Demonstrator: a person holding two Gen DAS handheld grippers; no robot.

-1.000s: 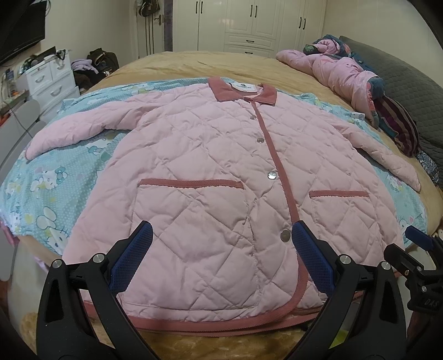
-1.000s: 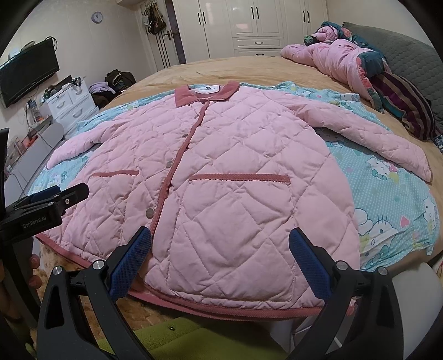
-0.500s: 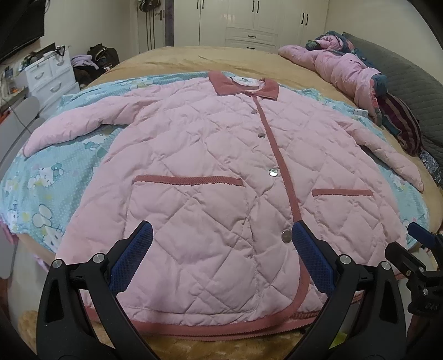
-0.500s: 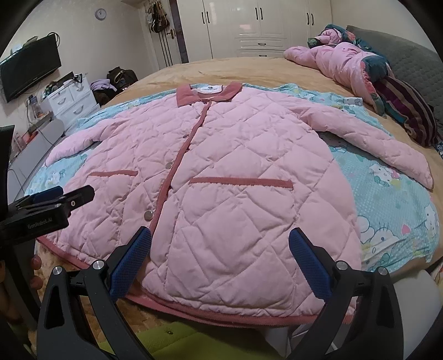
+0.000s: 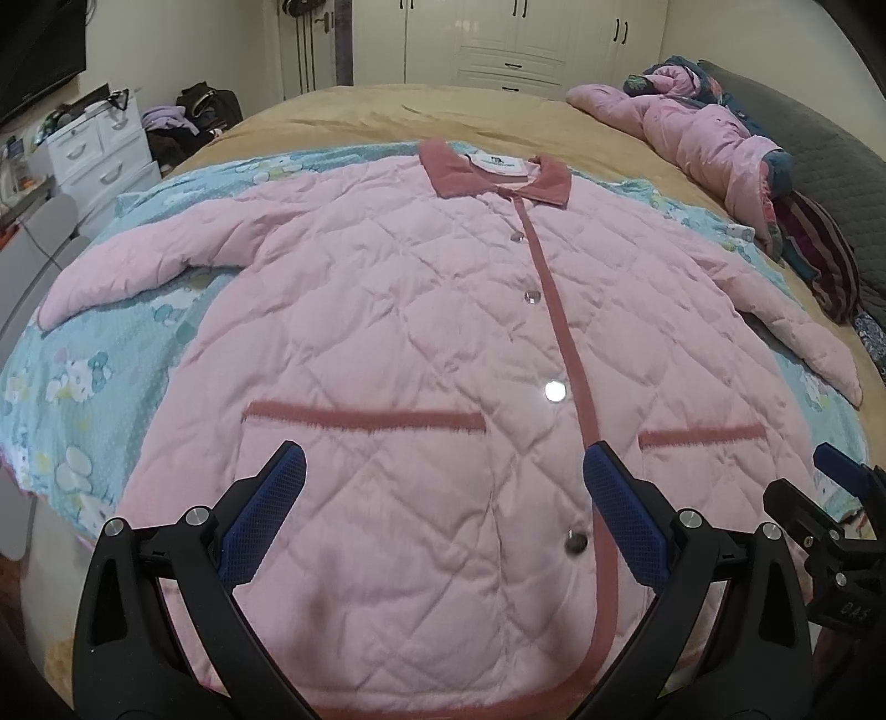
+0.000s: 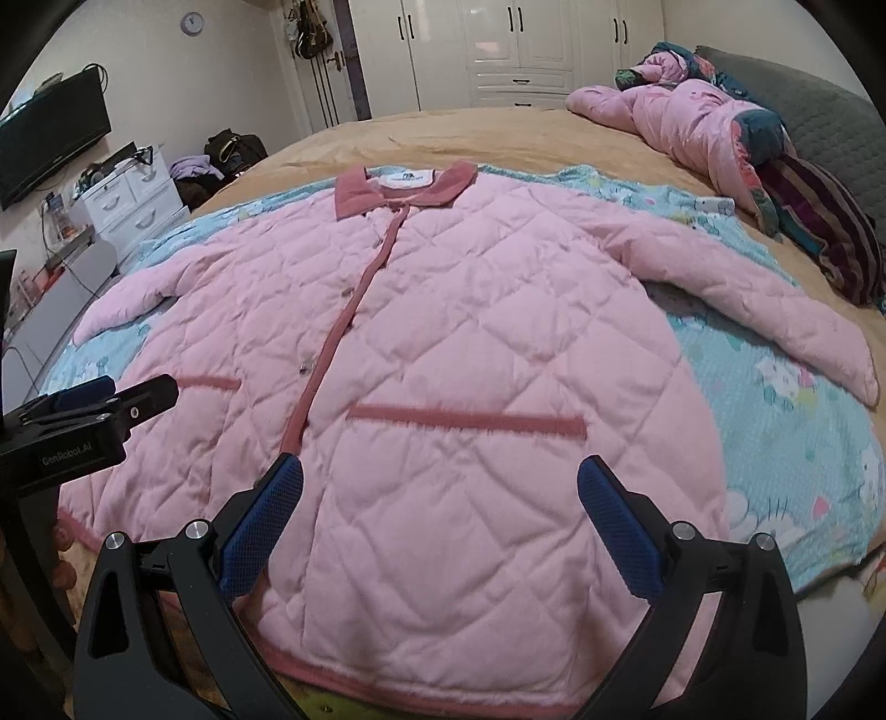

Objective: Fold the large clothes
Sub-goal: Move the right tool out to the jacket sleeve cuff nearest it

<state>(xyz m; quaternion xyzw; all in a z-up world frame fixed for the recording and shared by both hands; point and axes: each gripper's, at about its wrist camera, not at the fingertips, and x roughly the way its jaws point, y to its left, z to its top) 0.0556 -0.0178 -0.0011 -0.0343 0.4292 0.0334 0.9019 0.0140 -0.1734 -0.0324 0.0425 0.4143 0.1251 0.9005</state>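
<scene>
A large pink quilted jacket [image 5: 398, 332] with a darker pink collar, placket and pocket trims lies flat, front up and buttoned, on a blue cartoon-print sheet [image 5: 94, 354]; it also shows in the right wrist view [image 6: 470, 343]. Both sleeves are spread out to the sides. My left gripper [image 5: 443, 498] is open and empty above the jacket's lower left part, near the hem. My right gripper [image 6: 440, 504] is open and empty above the lower right part. Each gripper shows at the edge of the other's view.
The sheet lies on a tan bedspread [image 5: 443, 111]. A crumpled pink coat [image 5: 703, 133] and striped cloth [image 5: 819, 255] lie at the bed's far right by a grey headboard [image 6: 825, 122]. White drawers [image 5: 94, 144] and wardrobes [image 6: 526, 50] stand beyond.
Both grippers have moved forward over the jacket's lower part, so the hem now sits lower in both views. Both stay open.
</scene>
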